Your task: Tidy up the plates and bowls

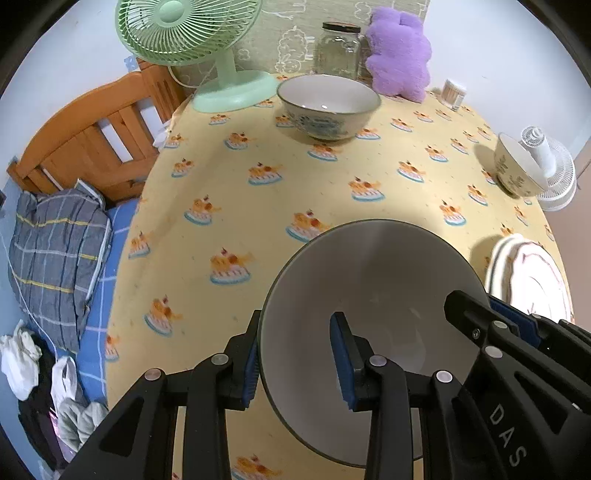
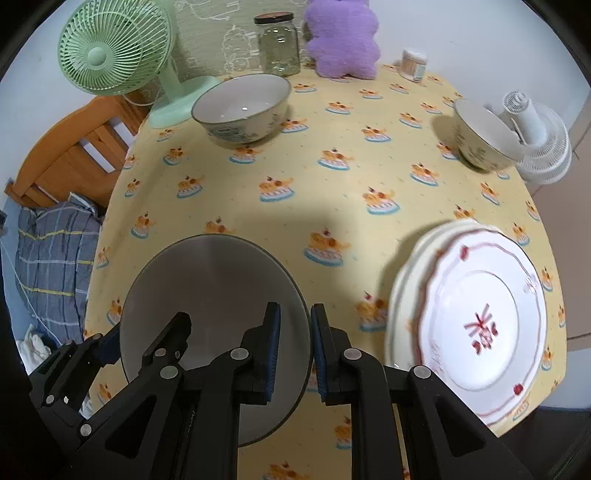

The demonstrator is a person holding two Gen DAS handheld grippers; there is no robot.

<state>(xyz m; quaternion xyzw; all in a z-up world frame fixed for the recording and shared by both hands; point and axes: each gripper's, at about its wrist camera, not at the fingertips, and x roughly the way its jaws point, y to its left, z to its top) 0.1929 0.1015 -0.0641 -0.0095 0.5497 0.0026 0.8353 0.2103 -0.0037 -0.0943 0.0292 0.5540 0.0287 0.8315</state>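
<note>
A white bowl with a dark rim (image 1: 369, 280) (image 2: 214, 288) hangs over the yellow tablecloth, held from both sides. My left gripper (image 1: 295, 362) (image 2: 144, 332) is shut on its left rim. My right gripper (image 2: 295, 347) (image 1: 491, 314) is shut on its right rim. At the back stands a large bowl with a blue pattern (image 1: 328, 99) (image 2: 240, 103). A smaller patterned bowl (image 1: 513, 166) (image 2: 480, 136) sits at the right edge. A stack of plates (image 1: 532, 273) (image 2: 480, 314), the top one white with red trim, lies to the right of the held bowl.
A green fan (image 1: 184, 33), a glass jar (image 1: 338, 51), a purple plush (image 1: 399, 55) and a small container (image 1: 454, 92) line the back of the table. A white fan (image 2: 535, 140) stands behind the small bowl. A wooden bed with bedding (image 1: 59, 240) lies past the table's left edge.
</note>
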